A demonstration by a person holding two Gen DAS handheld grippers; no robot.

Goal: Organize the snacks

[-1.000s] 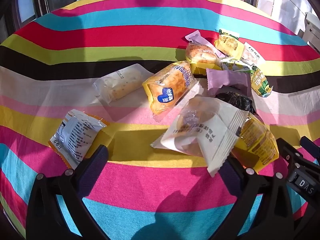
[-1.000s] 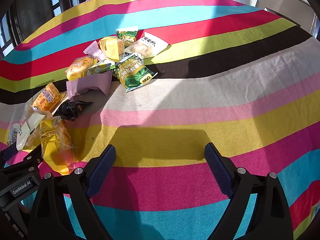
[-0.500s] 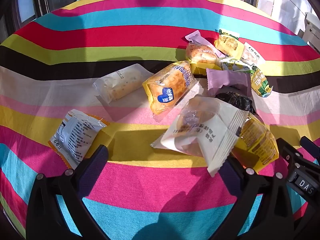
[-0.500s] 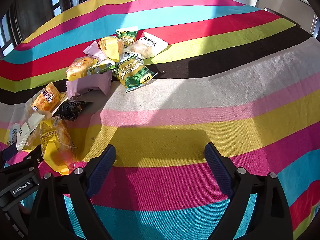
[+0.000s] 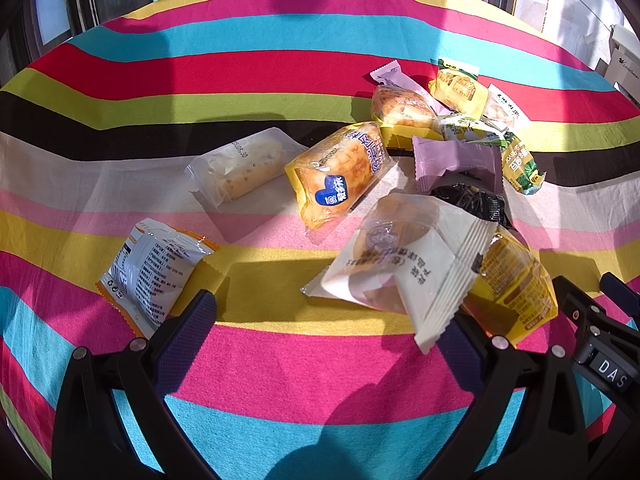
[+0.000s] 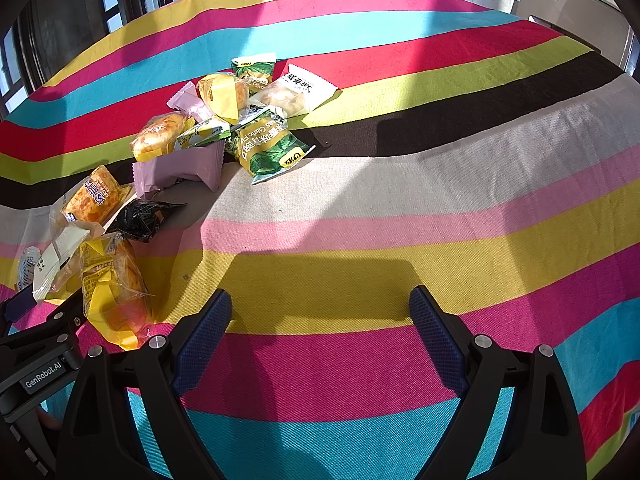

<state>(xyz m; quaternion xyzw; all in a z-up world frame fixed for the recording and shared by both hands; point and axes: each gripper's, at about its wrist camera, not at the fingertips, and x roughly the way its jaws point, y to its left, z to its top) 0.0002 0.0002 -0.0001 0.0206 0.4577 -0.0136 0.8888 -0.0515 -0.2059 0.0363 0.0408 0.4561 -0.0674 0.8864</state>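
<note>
Several wrapped snacks lie scattered on a striped tablecloth (image 5: 280,40). In the left wrist view, my left gripper (image 5: 328,320) is open and empty, just short of a white pastry packet (image 5: 404,264) whose corner overlaps its right finger (image 5: 460,344). A white-orange packet (image 5: 152,272) lies by its left finger. An orange bread packet (image 5: 340,172) and a clear roll packet (image 5: 240,164) lie farther off. My right gripper (image 6: 320,320) is open and empty over bare cloth, right of a yellow bread packet (image 6: 112,284). A green packet (image 6: 268,148) and a pink packet (image 6: 180,168) lie in the far pile.
The left gripper's body (image 6: 36,368) shows at the left edge of the right wrist view. The right gripper's body (image 5: 600,344) shows at the right of the left wrist view. A white appliance (image 6: 576,4) stands beyond the table's far right edge. Windows are behind the table.
</note>
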